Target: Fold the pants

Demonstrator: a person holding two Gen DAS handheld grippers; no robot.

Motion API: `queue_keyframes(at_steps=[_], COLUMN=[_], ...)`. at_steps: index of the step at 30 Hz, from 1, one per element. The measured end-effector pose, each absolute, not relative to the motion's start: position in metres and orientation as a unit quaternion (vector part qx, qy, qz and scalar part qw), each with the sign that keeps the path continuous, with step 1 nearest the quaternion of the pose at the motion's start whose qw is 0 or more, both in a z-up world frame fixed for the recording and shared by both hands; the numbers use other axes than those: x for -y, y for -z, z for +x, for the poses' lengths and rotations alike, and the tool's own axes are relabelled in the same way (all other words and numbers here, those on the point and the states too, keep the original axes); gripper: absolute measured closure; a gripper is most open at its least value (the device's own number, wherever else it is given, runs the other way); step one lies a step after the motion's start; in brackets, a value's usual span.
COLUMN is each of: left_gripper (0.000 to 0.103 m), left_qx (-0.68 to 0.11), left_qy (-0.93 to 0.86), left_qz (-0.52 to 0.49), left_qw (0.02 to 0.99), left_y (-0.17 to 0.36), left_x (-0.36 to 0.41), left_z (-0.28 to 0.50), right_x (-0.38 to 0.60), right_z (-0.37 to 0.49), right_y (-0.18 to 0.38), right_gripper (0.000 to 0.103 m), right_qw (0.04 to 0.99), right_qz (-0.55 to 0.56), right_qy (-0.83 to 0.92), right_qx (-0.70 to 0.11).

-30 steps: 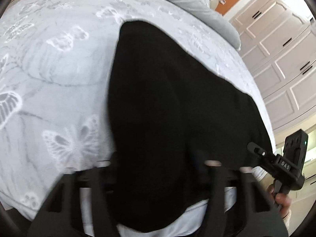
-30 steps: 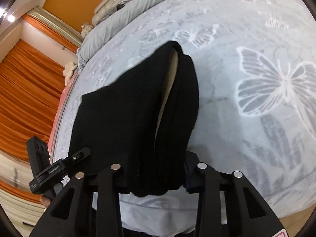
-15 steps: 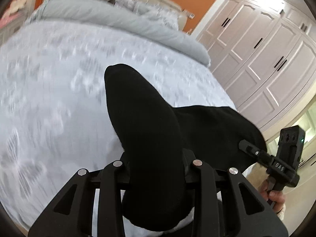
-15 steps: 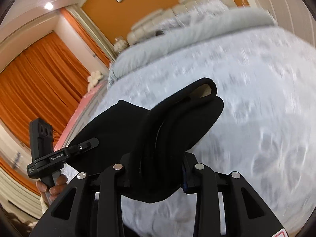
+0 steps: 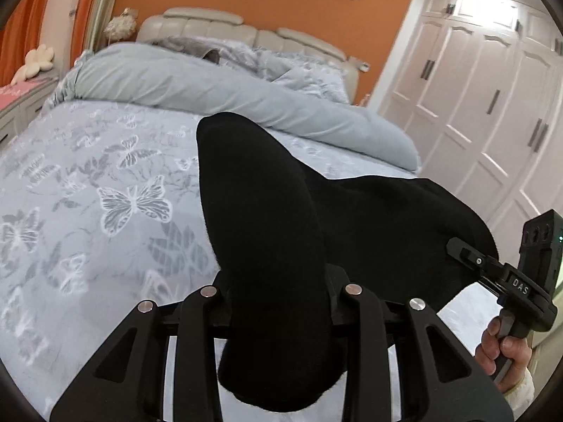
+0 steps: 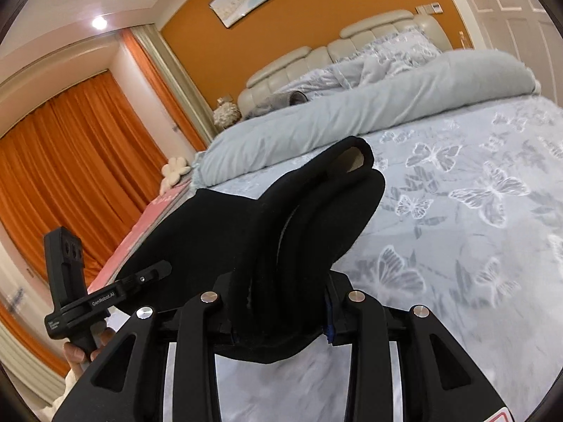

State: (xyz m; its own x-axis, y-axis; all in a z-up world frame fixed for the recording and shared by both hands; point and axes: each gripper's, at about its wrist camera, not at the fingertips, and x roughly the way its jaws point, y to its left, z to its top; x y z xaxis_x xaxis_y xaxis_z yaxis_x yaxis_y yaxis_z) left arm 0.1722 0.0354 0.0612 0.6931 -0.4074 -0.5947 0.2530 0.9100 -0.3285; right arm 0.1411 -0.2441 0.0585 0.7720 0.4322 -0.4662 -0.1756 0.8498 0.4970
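Note:
The black pants (image 5: pixel 253 193) hang bunched between both grippers, lifted above the butterfly-print bed sheet (image 5: pixel 88 193). My left gripper (image 5: pixel 278 281) is shut on one thick folded end, which sticks up past its fingers. My right gripper (image 6: pixel 281 281) is shut on the other end of the pants (image 6: pixel 316 204), where the layered edge with a pale lining shows. The cloth spans between them. In the left wrist view the right gripper (image 5: pixel 468 256) holds the fabric's far corner, a hand (image 5: pixel 506 348) on its handle. In the right wrist view the left gripper (image 6: pixel 155 270) does the same.
A rolled grey duvet (image 5: pixel 211 84) and pillows lie across the head of the bed by the padded headboard (image 6: pixel 299 66). White wardrobe doors (image 5: pixel 492 88) stand to the right of the bed, orange curtains (image 6: pixel 70 158) to the left. Bed sheet (image 6: pixel 457 228) spreads beneath the pants.
Both grippers have risen and tilted up with the pants, which lay flat on the sheet and now hang lifted. The headboard and walls have come into view.

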Motion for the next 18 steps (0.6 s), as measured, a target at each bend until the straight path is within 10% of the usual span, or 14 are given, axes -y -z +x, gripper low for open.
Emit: queue_keyframes(at_steps=[6, 10, 15, 18], left_gripper=[0.07, 0.024, 0.021, 0.016], left_qx=[-0.408, -0.416, -0.374, -0.334], left_qy=[0.154, 0.112, 0.055, 0.057], left_qz=[-0.097, -0.09, -0.028, -0.018], left_qw=[0.894, 0.898, 0.925, 0.941], left_y=[0.042, 0.076, 0.028, -0.011], left_x=[-0.028, -0.04, -0.062, -0.059], left_z=[0.242, 0.239, 0.201, 0.184], right_x=[0.247, 0.257, 0.266, 0.241], right_z=[0.205, 0.201, 0.151, 0.152], right_y=[0.045, 0.081, 0.022, -0.013], right_gripper=[0.069, 0.054, 0.048, 0.077], right_qw=[0.894, 0.888, 0.928, 0.937], right_qz=[0.228, 0.222, 0.163, 0.125], right_qy=[-0.126, -0.105, -0.037, -0.072], right_qx=[-0.364, -0.389, -0.332, -0.318])
